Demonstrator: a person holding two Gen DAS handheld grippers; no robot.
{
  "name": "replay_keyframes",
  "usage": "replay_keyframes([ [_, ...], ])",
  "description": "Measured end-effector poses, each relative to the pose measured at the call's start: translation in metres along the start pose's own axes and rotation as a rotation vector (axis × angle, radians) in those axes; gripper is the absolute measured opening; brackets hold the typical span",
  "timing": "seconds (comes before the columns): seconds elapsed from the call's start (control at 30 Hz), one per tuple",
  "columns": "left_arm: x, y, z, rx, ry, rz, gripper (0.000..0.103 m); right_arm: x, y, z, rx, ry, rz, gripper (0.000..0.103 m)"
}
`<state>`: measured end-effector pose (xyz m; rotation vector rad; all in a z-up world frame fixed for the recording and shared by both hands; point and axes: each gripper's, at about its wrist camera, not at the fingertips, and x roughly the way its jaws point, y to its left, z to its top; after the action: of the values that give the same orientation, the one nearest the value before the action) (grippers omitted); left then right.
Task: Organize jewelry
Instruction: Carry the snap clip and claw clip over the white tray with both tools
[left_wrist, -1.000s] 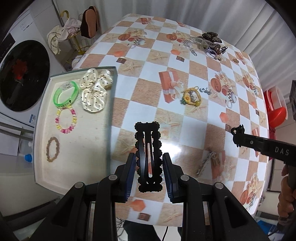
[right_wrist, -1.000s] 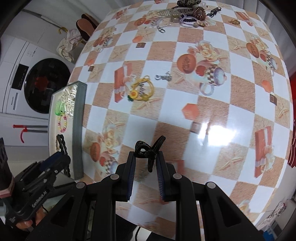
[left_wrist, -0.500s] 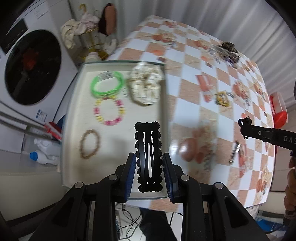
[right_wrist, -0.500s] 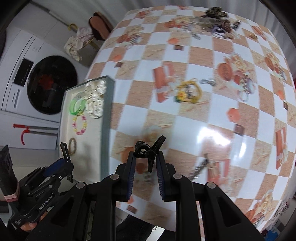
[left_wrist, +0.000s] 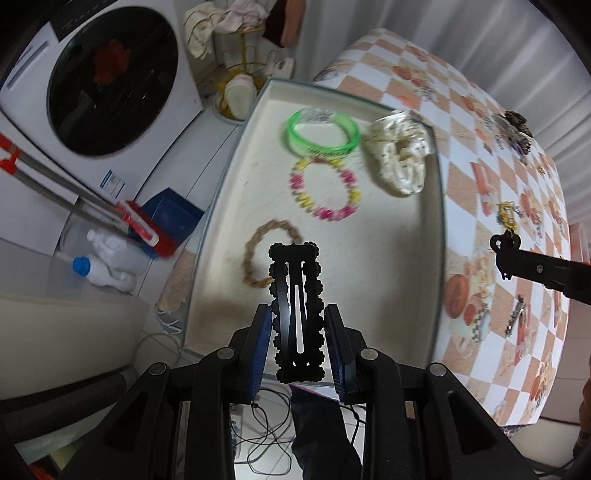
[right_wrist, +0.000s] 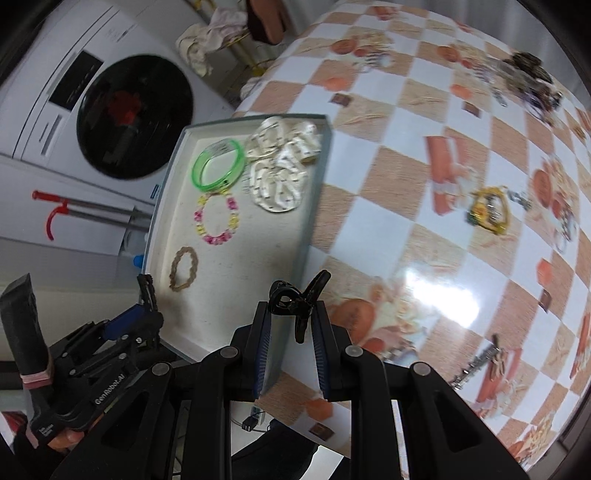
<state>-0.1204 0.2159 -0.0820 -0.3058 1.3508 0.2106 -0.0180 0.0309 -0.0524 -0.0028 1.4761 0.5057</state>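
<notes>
My left gripper (left_wrist: 298, 345) is shut on a long black snap hair clip (left_wrist: 295, 306) and holds it above the near end of the white tray (left_wrist: 391, 295). The tray holds a green bangle (left_wrist: 323, 134), a pink and yellow bead bracelet (left_wrist: 325, 194), a brown braided bracelet (left_wrist: 258, 254) and a cream scrunchie (left_wrist: 400, 157). My right gripper (right_wrist: 289, 349) is shut on a small black claw clip (right_wrist: 297, 301) above the tray's right rim (right_wrist: 308, 236). It shows in the left wrist view (left_wrist: 504, 245) at the right.
The checkered tablecloth (right_wrist: 424, 206) carries a yellow hair tie (right_wrist: 489, 212), a metal clip (right_wrist: 476, 363) and a heap of jewelry (right_wrist: 528, 79) at the far end. A washing machine (left_wrist: 107, 81), bottles (left_wrist: 107, 266) and cables lie left of and below the table.
Both grippers have swung left, from over the tablecloth to over the tray, each still holding its clip. The tray now fills the left wrist view.
</notes>
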Motion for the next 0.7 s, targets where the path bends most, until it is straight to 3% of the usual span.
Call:
replay_keyframes([
  [0.37,0.027,0.017,0.000,-0.007,0.031,0.021,0.035,0.043,0.040,0.013,-0.069,0.073,-0.006,0.024],
  [0.7,0.046,0.013,0.002,0.021,0.052,0.044,0.035,0.079,0.052,0.016,-0.080,0.130,-0.031,0.024],
])
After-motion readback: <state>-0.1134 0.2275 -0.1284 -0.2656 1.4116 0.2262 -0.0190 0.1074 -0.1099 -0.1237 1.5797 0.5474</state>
